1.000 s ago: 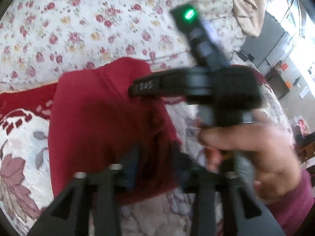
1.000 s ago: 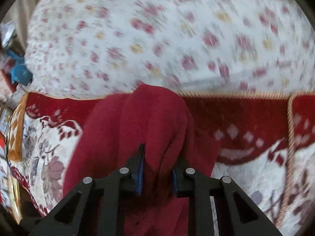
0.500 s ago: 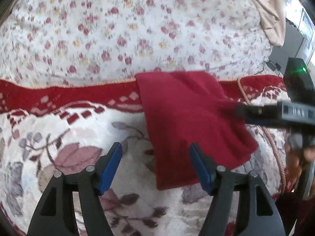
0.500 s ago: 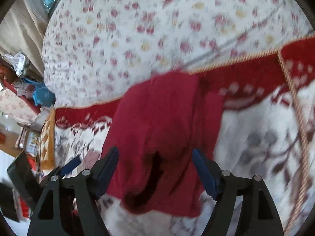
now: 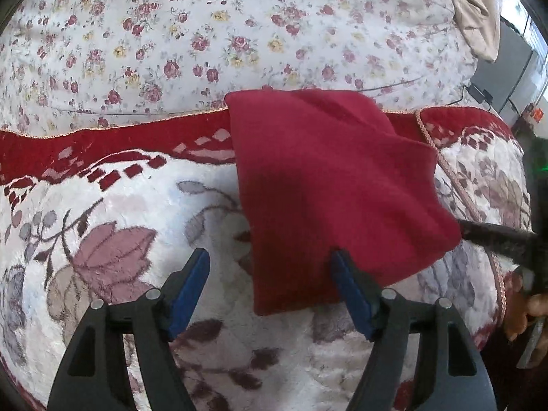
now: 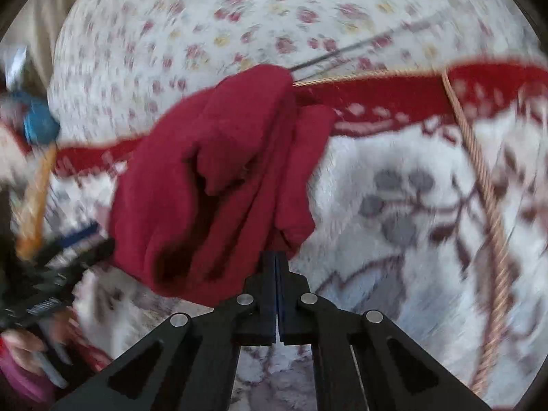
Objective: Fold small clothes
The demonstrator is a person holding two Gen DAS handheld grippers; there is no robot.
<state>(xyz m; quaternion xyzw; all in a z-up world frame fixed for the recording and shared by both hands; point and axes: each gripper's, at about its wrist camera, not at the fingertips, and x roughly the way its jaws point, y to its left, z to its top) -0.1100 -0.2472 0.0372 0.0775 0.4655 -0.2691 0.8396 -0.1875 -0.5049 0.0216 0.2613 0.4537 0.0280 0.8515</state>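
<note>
A dark red cloth [image 5: 328, 185] lies folded on a patterned rug, its far edge reaching the rug's red border. My left gripper [image 5: 270, 267] is open; its right finger touches the cloth's near edge and its left finger is over bare rug. In the right wrist view the same cloth [image 6: 219, 178] lies bunched with several folds. My right gripper [image 6: 275, 260] is shut, its tips at the cloth's near edge; I cannot tell if fabric is pinched. The right gripper's finger [image 5: 493, 233] shows at the cloth's right edge in the left wrist view.
A floral white bedsheet [image 5: 239, 34] lies beyond the rug [image 5: 113, 226]. A gold cord [image 6: 479, 164] trims the rug at the right. A beige cloth [image 5: 476, 10] hangs at the far right. Blue and cluttered items [image 6: 37, 123] sit at the left.
Both grippers let go of the cloth about half a second ago and it dropped flat. Since then the right gripper has shut at the cloth's near edge. The left stays open.
</note>
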